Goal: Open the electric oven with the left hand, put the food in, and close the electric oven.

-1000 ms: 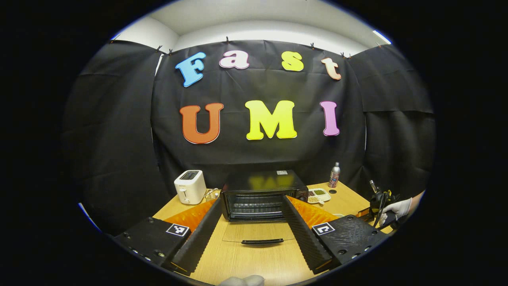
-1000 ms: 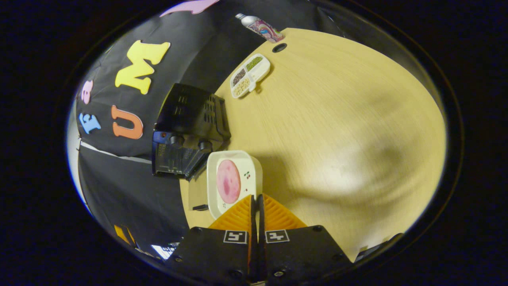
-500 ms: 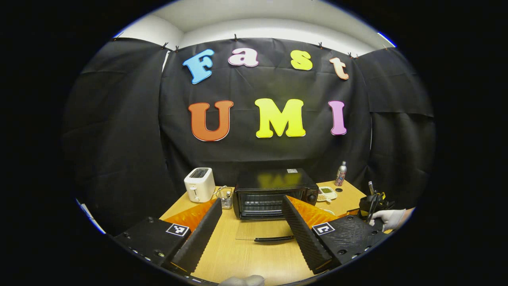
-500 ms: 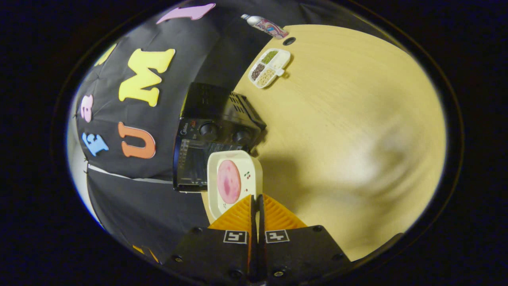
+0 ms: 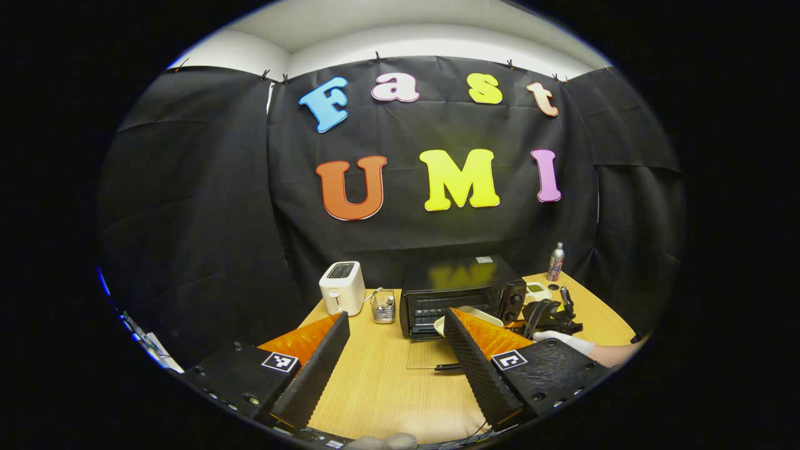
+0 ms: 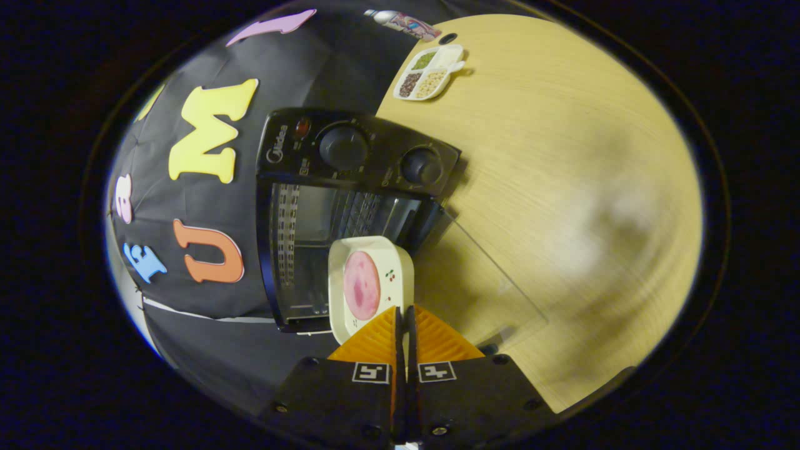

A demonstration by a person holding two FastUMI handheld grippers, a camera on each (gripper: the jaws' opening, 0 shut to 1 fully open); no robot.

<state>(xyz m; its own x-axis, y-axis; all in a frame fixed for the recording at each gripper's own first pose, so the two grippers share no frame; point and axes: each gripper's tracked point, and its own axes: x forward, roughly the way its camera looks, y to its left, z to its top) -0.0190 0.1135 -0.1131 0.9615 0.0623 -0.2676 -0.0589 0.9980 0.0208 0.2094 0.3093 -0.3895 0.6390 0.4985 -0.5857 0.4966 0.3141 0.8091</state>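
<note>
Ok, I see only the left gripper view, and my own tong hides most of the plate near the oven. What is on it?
Observer: A round pink slice lies flat on the cream plate.
Operator: Do the right tongs grip it?
Observer: Yes, the right tongs are shut on the plate's near rim.
Operator: Is the plate inside the oven?
Observer: It hangs in front of the oven mouth, above the lowered glass door. I cannot tell if it has crossed the opening.
</note>
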